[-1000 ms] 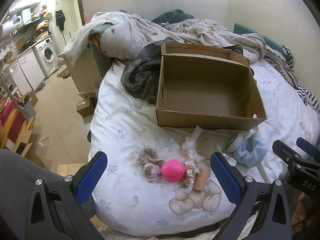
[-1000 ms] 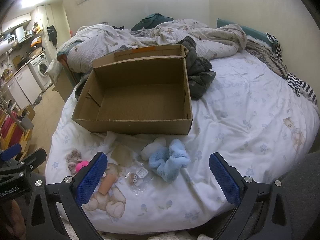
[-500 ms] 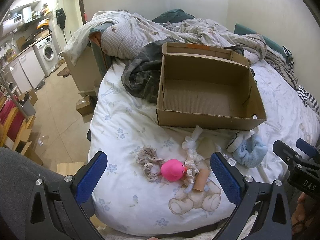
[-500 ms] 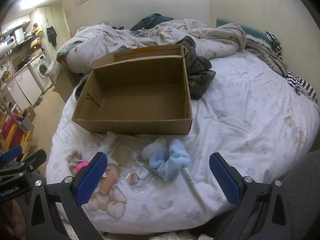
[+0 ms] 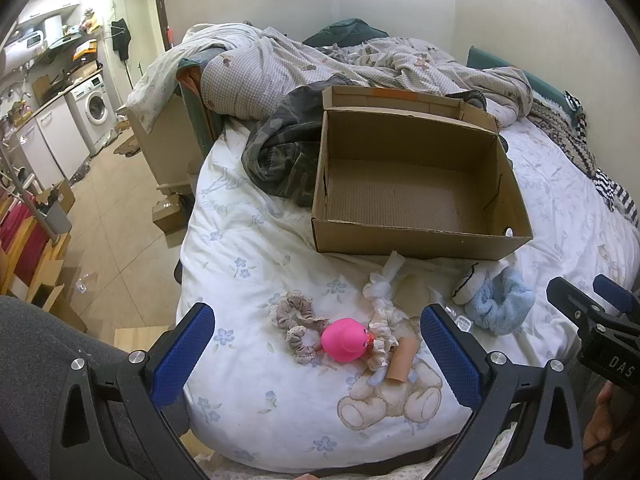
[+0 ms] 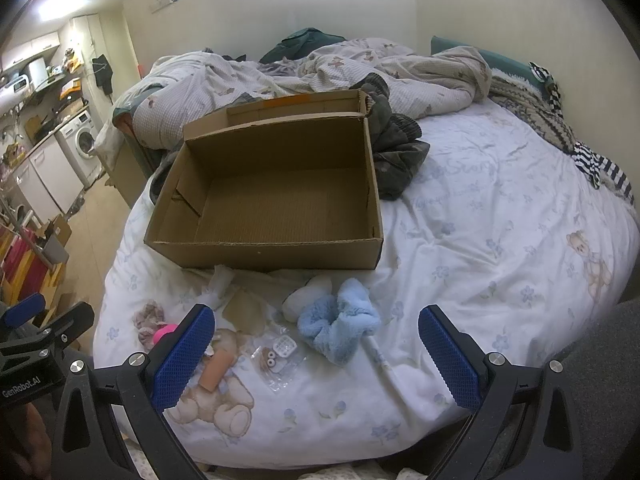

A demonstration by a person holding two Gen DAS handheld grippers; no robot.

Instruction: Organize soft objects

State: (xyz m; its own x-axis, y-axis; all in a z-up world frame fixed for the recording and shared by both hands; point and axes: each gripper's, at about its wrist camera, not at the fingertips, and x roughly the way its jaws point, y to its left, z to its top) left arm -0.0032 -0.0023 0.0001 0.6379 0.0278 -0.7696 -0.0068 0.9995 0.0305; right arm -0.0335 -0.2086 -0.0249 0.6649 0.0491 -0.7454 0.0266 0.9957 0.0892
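Note:
An empty cardboard box stands open on the bed. In front of it lie a beige scrunchie, a pink rubber duck, a white lace tie, a cardboard tube, a white sock and a fluffy blue scrunchie. My left gripper is open above the duck, clear of it. My right gripper is open above the blue scrunchie, holding nothing.
A small clear bag of plastic parts lies by the tube. Dark clothes and a crumpled duvet lie behind the box. The bed edge drops to a tiled floor on the left, with a washing machine beyond.
Both views have shifted only very slightly; the objects and box lie as before. Both grippers stay open.

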